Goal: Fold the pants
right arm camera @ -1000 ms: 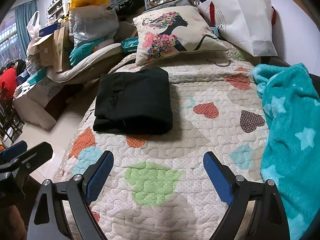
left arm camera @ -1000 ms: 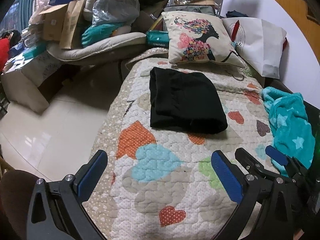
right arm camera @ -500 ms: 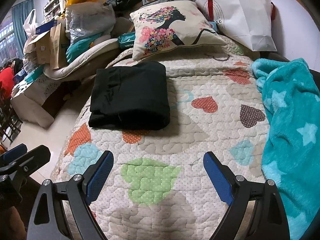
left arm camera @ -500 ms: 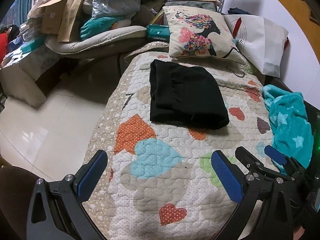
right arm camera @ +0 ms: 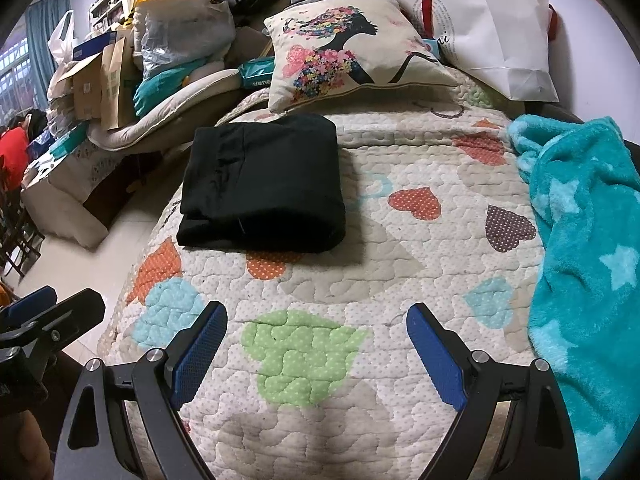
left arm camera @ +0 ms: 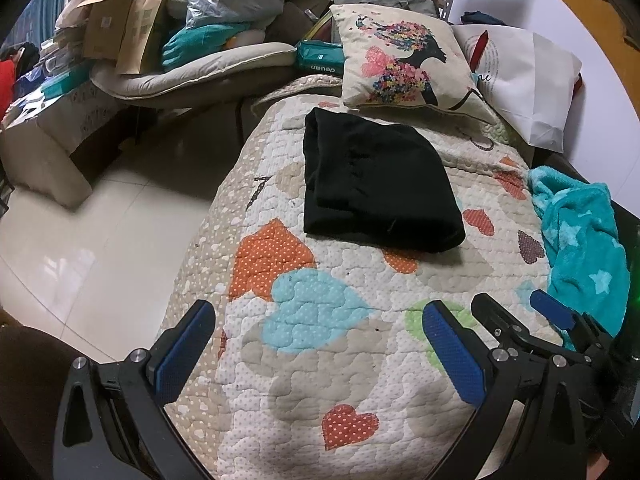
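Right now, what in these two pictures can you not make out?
- Black pants: the folds' inner layers are lost in dark fabric, both views.
- Teal blanket: cut off by the right wrist view's edge.
- White bag: its print is too small in the left wrist view.

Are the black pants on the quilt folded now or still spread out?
Folded. The black pants lie as a compact, layered rectangle on the heart-patterned quilt, stacked edges showing at the near side, no legs spread.

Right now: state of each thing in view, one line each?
black pants: folded into a compact stack, lying flat on the quilt
left gripper: open, empty
right gripper: open, empty
teal blanket: bunched at the quilt's right edge
pillow: propped behind the pants
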Demonstrator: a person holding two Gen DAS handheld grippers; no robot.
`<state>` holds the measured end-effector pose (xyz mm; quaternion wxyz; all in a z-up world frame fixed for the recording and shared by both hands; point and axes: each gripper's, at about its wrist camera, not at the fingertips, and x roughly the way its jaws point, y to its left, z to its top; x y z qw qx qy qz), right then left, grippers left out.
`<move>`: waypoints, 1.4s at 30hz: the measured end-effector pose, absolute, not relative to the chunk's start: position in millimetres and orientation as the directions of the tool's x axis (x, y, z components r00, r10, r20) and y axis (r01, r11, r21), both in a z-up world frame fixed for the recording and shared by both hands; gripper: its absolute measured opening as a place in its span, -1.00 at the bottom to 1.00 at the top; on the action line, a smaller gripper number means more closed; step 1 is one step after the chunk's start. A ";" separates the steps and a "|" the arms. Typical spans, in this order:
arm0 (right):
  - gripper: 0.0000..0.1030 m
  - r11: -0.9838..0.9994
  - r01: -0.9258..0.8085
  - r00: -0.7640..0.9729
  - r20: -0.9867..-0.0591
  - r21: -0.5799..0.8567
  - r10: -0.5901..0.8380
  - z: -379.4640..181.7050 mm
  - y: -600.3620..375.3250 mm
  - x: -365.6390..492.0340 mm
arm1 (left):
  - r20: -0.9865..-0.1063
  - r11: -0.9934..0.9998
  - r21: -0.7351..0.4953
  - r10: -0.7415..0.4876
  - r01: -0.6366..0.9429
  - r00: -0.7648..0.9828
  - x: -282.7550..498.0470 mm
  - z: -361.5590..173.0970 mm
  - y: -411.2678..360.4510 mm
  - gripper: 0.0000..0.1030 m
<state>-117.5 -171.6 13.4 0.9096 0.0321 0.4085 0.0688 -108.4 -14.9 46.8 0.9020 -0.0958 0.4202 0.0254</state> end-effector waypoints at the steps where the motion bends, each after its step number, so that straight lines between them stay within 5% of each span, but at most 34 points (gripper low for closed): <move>1: 0.83 0.989 -0.099 0.656 -0.740 0.113 0.150 13.1 -171.5 -117.6 | -0.764 0.980 -0.151 -0.034 -0.128 0.645 -108.4 46.3 -14.8 1.00; 42: 0.84 0.994 -0.070 0.622 -0.776 0.078 0.105 -2.2 -171.2 -111.5 | -0.830 0.981 -0.126 -0.024 -0.145 0.558 -101.6 12.3 -12.3 1.00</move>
